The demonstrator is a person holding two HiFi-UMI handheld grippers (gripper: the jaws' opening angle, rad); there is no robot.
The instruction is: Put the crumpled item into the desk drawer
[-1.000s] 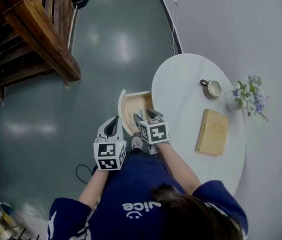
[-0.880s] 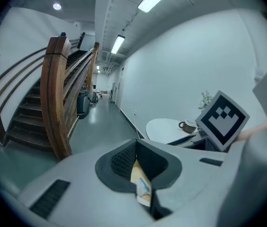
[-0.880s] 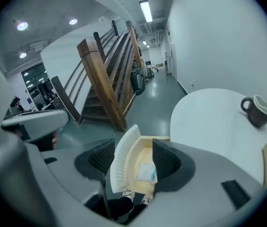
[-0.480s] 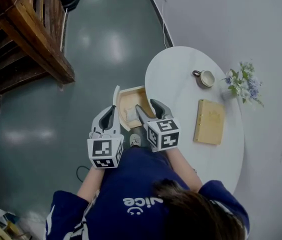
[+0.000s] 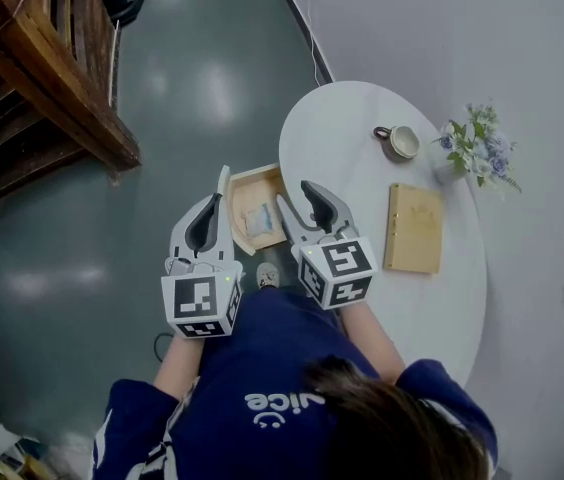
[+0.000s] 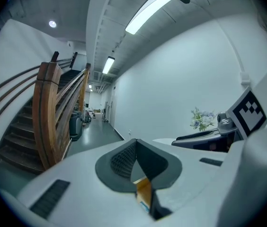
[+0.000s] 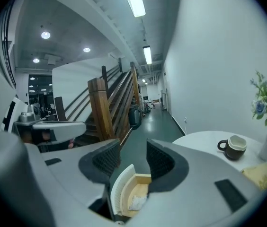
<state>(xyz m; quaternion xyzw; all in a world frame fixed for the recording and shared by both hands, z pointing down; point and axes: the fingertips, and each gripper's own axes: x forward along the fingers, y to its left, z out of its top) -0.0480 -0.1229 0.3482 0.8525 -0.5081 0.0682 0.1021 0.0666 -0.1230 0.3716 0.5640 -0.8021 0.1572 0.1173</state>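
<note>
The crumpled item [image 5: 258, 221] lies in the open drawer [image 5: 262, 174] at the desk [image 5: 362, 168]. Our left gripper [image 5: 210, 206] has its jaws together, and the jaws of our right gripper [image 5: 294, 194] are closing on nothing. If we push the drawer crookedly, it may jam.

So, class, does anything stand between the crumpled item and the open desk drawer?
Nothing visible does: the crumpled item already lies inside the open drawer; the right gripper above it is closing its jaws on nothing.
</note>
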